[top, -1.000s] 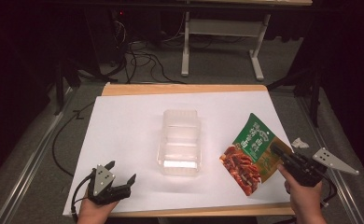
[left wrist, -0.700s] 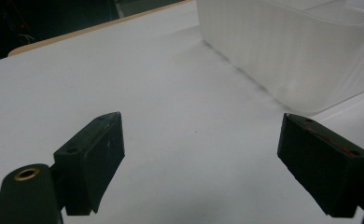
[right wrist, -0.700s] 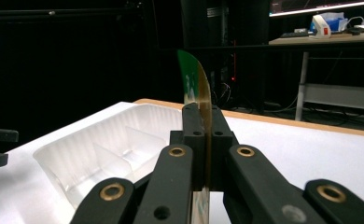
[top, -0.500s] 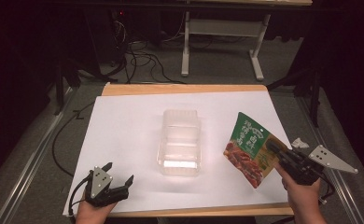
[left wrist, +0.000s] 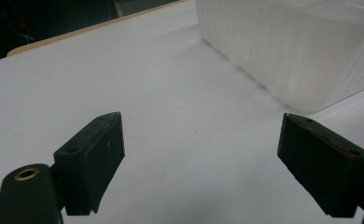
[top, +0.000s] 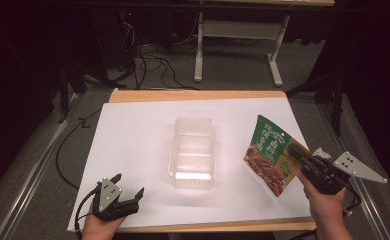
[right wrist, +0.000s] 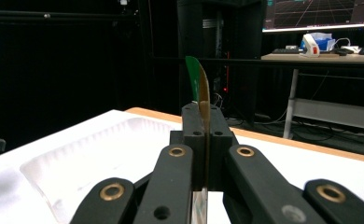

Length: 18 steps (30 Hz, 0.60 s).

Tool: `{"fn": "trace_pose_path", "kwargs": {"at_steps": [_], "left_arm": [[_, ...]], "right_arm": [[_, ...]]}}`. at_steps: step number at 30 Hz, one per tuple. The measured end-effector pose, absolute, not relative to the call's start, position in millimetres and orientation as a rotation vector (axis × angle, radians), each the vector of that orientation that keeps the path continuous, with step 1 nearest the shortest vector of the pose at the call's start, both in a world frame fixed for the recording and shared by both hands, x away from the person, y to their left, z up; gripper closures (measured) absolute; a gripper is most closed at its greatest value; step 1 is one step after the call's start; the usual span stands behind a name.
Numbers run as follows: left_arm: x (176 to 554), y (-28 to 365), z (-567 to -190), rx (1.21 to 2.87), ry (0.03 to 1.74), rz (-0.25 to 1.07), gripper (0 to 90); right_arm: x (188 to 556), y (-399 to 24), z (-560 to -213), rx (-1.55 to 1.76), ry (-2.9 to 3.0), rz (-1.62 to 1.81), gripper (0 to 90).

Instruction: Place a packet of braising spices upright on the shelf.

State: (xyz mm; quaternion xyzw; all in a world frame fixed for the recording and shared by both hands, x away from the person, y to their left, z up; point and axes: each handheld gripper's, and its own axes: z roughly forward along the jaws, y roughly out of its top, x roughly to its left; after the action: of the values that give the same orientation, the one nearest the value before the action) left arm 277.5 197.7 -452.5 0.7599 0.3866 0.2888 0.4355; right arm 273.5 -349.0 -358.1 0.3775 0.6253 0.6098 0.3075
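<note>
At the left of the high view I hold the left gripper (top: pixel 128 192) low over the near left part of the white sheet (top: pixel 133 145). Its jaws stand spread, with nothing between them. In the left gripper view the two black pads (left wrist: pixel 94 154) sit wide apart above bare sheet, and the wall of the clear plastic tray (left wrist: pixel 283 51) rises ahead and to the right, apart from the pads.

In the middle of the sheet lies the clear plastic tray (top: pixel 193 150), long side running away from me. It touches neither gripper.

To the right of the tray I hold the right gripper (top: pixel 297 152) above the right part of the sheet. Its jaws are pressed together on the edge of the green snack pouch (top: pixel 270 152), which is lifted clear of the sheet and tilted. In the right gripper view the snack pouch (right wrist: pixel 201 88) stands edge-on, pinched between the closed pads, with the tray (right wrist: pixel 101 154) below and to the left.
</note>
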Motion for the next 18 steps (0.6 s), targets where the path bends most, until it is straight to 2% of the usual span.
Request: {"fn": "trace_pose_path", "kwargs": {"at_steps": [18], "left_arm": [[279, 198, -452, 1.885, 0.958, 0.713, 15.2]], "right_arm": [[289, -334, -350, 0.984, 1.692, 1.608, 90.0]]}}
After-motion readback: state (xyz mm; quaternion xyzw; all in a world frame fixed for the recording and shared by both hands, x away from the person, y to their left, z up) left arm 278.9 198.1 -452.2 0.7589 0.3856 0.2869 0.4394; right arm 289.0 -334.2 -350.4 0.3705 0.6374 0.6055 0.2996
